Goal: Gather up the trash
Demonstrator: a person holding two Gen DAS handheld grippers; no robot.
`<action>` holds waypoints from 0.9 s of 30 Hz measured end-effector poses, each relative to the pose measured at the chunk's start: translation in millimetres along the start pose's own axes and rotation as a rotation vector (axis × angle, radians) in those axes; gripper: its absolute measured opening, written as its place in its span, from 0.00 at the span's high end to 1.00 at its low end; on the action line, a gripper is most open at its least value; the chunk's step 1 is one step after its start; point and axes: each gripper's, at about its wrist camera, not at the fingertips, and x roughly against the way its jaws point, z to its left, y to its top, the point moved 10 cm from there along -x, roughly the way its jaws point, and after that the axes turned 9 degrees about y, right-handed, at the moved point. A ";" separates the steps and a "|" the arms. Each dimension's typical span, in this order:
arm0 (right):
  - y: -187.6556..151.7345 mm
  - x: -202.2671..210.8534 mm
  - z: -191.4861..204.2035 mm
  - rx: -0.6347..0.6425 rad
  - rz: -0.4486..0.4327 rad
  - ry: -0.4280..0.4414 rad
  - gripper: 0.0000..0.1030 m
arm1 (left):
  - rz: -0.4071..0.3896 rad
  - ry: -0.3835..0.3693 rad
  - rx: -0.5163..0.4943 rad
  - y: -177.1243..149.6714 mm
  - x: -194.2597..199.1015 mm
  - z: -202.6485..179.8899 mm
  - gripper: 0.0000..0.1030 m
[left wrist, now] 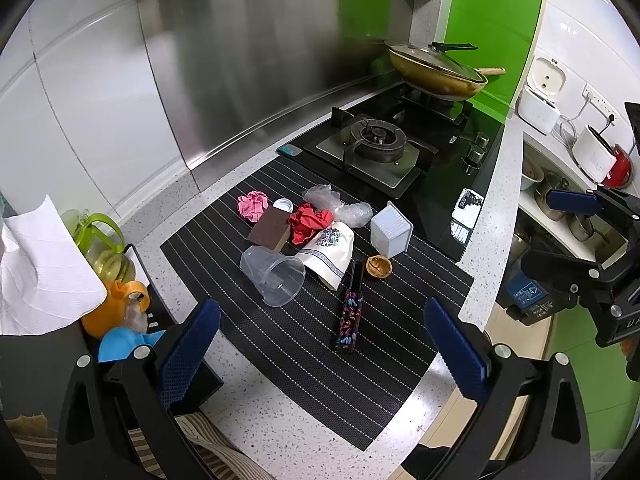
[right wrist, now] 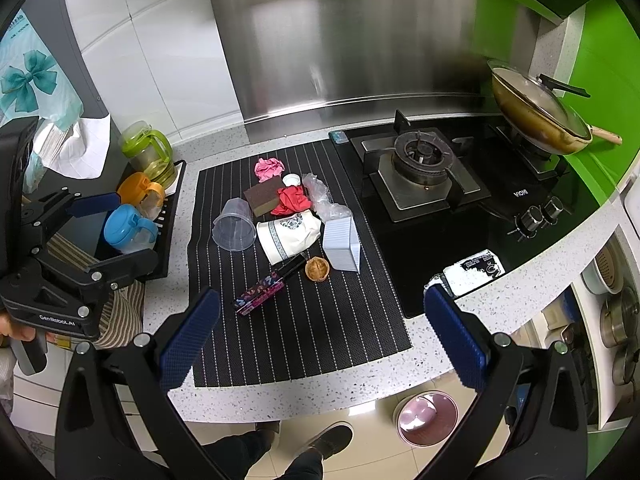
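Note:
Trash lies in a heap on a black striped mat (left wrist: 304,360) (right wrist: 312,332): a clear plastic cup (left wrist: 272,274) (right wrist: 234,224) on its side, a white patterned pouch (left wrist: 330,254) (right wrist: 286,236), red crumpled paper (left wrist: 308,222) (right wrist: 292,200), pink crumpled paper (left wrist: 252,205) (right wrist: 269,168), clear plastic wrap (left wrist: 340,204) (right wrist: 320,196), a brown sponge (left wrist: 270,232) (right wrist: 262,197), a white ribbed box (left wrist: 391,230) (right wrist: 341,246), a walnut shell (left wrist: 379,267) (right wrist: 317,269) and a dark patterned stick box (left wrist: 350,320) (right wrist: 262,290). My left gripper (left wrist: 322,352) and right gripper (right wrist: 322,340) are open and empty, held above the mat's near edge.
A gas hob (left wrist: 376,144) (right wrist: 420,160) with a lidded pan (left wrist: 436,68) (right wrist: 536,108) lies right of the mat. A rack with bottles and cups (left wrist: 116,292) (right wrist: 140,208) stands on the left. A pink bin (right wrist: 426,416) sits on the floor below the counter edge.

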 end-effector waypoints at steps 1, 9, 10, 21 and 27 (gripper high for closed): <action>0.0 -0.1 0.0 0.000 0.000 0.000 0.03 | 0.001 0.000 0.000 0.1 0.1 -0.1 0.05; -0.9 -5.5 -0.8 -0.002 0.008 0.002 0.03 | 0.000 0.002 0.001 0.2 -0.7 -0.6 0.05; -0.9 -6.6 -1.3 -0.003 0.009 0.003 0.03 | 0.001 0.002 0.001 0.4 -1.2 -0.5 0.05; 8.0 -48.8 -15.0 0.007 0.072 0.001 0.03 | 0.023 0.008 0.019 4.0 -24.3 15.0 0.05; 12.7 -98.4 -25.9 0.032 0.135 0.005 0.03 | 0.049 0.017 0.026 0.3 -42.3 22.8 0.05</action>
